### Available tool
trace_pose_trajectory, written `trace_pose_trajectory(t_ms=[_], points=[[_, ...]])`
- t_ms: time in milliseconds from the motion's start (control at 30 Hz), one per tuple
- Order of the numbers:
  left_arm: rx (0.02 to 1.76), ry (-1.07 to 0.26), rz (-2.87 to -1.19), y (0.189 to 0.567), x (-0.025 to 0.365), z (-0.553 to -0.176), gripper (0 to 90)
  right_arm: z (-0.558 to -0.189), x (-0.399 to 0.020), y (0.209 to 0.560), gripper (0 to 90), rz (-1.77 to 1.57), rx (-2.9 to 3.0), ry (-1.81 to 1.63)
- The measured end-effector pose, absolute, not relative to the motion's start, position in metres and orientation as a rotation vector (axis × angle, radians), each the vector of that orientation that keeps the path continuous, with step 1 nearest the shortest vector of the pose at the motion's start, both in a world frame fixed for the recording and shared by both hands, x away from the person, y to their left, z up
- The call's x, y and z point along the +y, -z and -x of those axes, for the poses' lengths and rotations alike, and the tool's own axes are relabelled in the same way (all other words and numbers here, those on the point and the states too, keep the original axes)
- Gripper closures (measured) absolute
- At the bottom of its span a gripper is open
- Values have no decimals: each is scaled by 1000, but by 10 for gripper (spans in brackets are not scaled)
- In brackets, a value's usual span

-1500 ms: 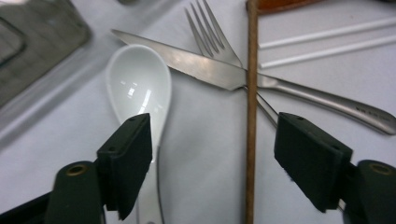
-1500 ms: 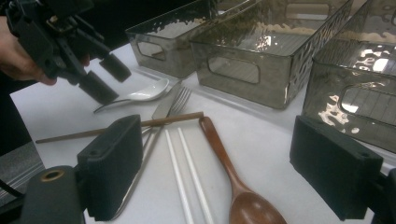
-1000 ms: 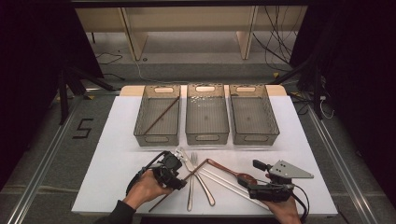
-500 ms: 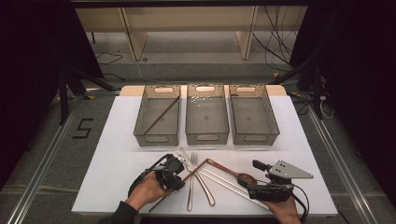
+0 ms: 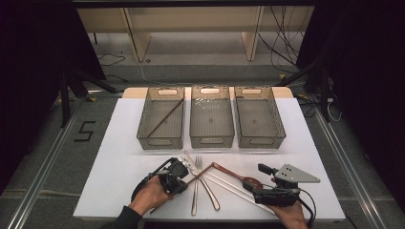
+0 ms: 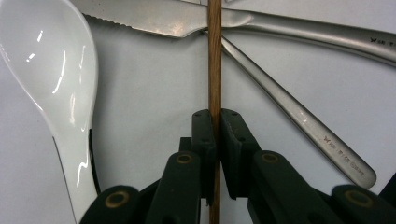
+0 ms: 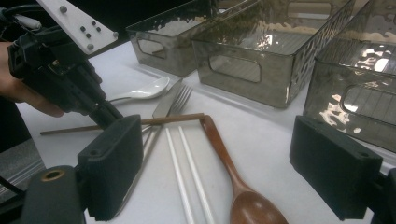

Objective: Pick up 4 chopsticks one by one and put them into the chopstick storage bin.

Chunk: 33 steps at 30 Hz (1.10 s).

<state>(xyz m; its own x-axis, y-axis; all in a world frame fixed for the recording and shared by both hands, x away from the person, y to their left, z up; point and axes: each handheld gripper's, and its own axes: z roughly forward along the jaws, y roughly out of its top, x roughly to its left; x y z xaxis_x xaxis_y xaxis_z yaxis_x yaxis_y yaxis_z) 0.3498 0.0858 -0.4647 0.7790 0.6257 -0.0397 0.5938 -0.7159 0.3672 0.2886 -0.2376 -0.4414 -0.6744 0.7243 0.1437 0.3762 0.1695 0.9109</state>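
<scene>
The left gripper (image 5: 184,175) sits low over the white table (image 5: 114,157), near its front edge, and its jaws have just been closing. In the left gripper view (image 6: 215,135) they now stand almost together, the two black pads pressed on either side of a thin brown chopstick (image 6: 215,56) that runs straight up between them. The chopstick (image 5: 193,180) still lies on the table among the cutlery, crossing over a knife (image 6: 163,18) and beside a fork handle (image 6: 299,116). A white spoon (image 6: 51,79) lies just beside the jaws on their left.

From the right gripper view the same grip shows from the side: the left gripper's tip comes down on the chopstick (image 7: 154,121), whose far end touches the handle of a brown wooden spoon (image 7: 233,177). Two white chopsticks (image 7: 184,172) lie between the knife and that spoon.

The right gripper (image 5: 260,186) rests at the front right of the table, by the bowl of the wooden spoon. Its jaws (image 7: 233,168) stand wide apart with nothing pinched between them; the spoon and white chopsticks lie on the table under the gap.

Three clear bins (image 5: 212,141) stand in a row farther back. The left one holds another brown chopstick (image 5: 165,118), lying slantwise.
</scene>
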Motion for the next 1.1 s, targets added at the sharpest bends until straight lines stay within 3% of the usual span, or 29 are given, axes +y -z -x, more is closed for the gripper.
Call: trace_pose_trajectory(t_ms=[1100], points=[[929,-123,-2449,430,119,-360,845,-289,-238,442,184,-1055,2130,-1514]])
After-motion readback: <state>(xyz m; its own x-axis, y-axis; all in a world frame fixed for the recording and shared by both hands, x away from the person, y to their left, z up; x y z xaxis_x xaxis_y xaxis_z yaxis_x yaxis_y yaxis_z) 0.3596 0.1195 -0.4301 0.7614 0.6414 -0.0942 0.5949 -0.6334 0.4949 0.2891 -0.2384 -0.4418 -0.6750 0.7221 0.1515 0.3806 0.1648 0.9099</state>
